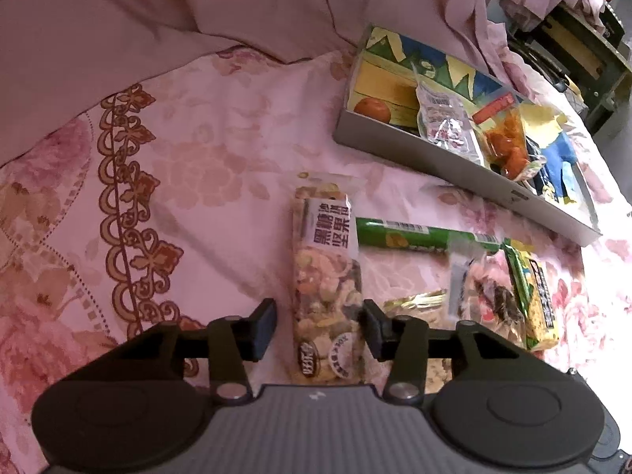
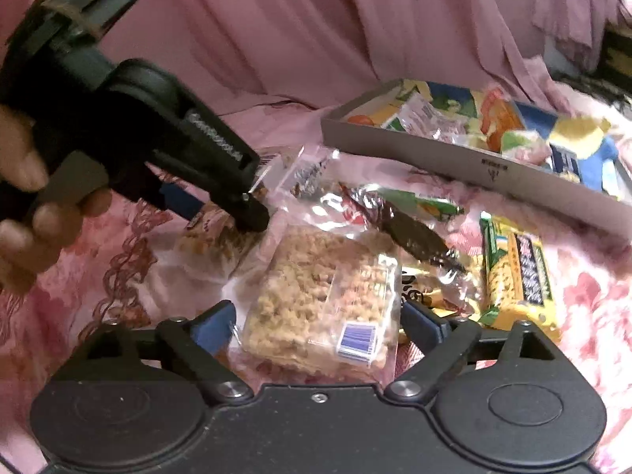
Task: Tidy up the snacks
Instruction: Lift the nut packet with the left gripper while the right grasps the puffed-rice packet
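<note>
A long clear packet of mixed nut brittle (image 1: 326, 276) with a white label lies on the pink floral bedsheet. My left gripper (image 1: 319, 326) straddles its near end, open: the right pad touches the wrapper and a small gap shows at the left pad. In the right wrist view my right gripper (image 2: 318, 322) stands open around a square puffed-rice cake in clear wrap (image 2: 320, 296), its pads just off the edges. The left gripper (image 2: 221, 213), held by a hand (image 2: 23, 181), points down beside it. A shallow grey box (image 1: 454, 166) holds several snacks.
A green tube (image 1: 418, 235), a yellow-green bar (image 1: 539, 304) and a clear bag lie between the packet and the box. The right wrist view shows the box (image 2: 434, 150), the yellow-green bar (image 2: 517, 280) and a dark foil wrapper (image 2: 414, 233). Pink bedding rises behind.
</note>
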Motion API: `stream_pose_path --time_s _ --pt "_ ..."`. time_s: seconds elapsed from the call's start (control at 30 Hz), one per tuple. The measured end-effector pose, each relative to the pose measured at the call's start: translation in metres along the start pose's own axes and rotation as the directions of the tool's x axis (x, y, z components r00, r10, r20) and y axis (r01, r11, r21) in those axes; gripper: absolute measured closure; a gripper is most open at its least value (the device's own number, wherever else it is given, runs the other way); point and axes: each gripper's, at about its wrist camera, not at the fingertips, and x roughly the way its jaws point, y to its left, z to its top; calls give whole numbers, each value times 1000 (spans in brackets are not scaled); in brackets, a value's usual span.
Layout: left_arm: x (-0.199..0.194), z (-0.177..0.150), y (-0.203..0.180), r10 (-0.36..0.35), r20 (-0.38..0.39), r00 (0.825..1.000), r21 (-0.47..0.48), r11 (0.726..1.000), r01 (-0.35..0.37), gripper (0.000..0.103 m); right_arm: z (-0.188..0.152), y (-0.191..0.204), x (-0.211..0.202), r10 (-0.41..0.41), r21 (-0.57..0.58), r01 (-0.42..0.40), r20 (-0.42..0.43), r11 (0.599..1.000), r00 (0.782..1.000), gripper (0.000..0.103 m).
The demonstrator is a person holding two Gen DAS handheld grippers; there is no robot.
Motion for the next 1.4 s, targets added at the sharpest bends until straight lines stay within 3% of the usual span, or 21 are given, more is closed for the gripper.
stream_pose_path --time_s 0.13,0.2,0.27,0.47,0.67,0.8,1.07,1.4 --pt "1 1 0 -2 7 1000 3 1000 2 54 -2 5 5 -26 -30 27 28 999 999 6" --pt "0 0 0 -17 6 1000 4 1000 17 63 -4 10 4 -47 -68 49 35 997 998 18" --pt "-1 0 -1 -13 1 1000 1 1000 13 64 -5 15 3 -63 -110 68 40 992 997 25" --pt "-10 -7 -2 2 -22 1000 -24 1000 -3 65 -9 23 -7 -62 -195 67 34 979 998 28" --pt "-24 -17 3 -14 -24 1000 -91 996 11 65 -21 45 -25 -97 -399 126 93 908 991 28" --pt "-40 -20 9 -33 24 999 -129 991 36 65 -28 56 -41 -97 -491 164 158 856 983 29" --pt "-65 -20 10 -78 146 986 -145 984 100 65 -24 52 -67 -124 -514 236 242 825 962 29" --pt "-69 -20 9 -88 170 981 -148 983 114 65 -32 59 -78 -135 -575 302 315 761 939 30"
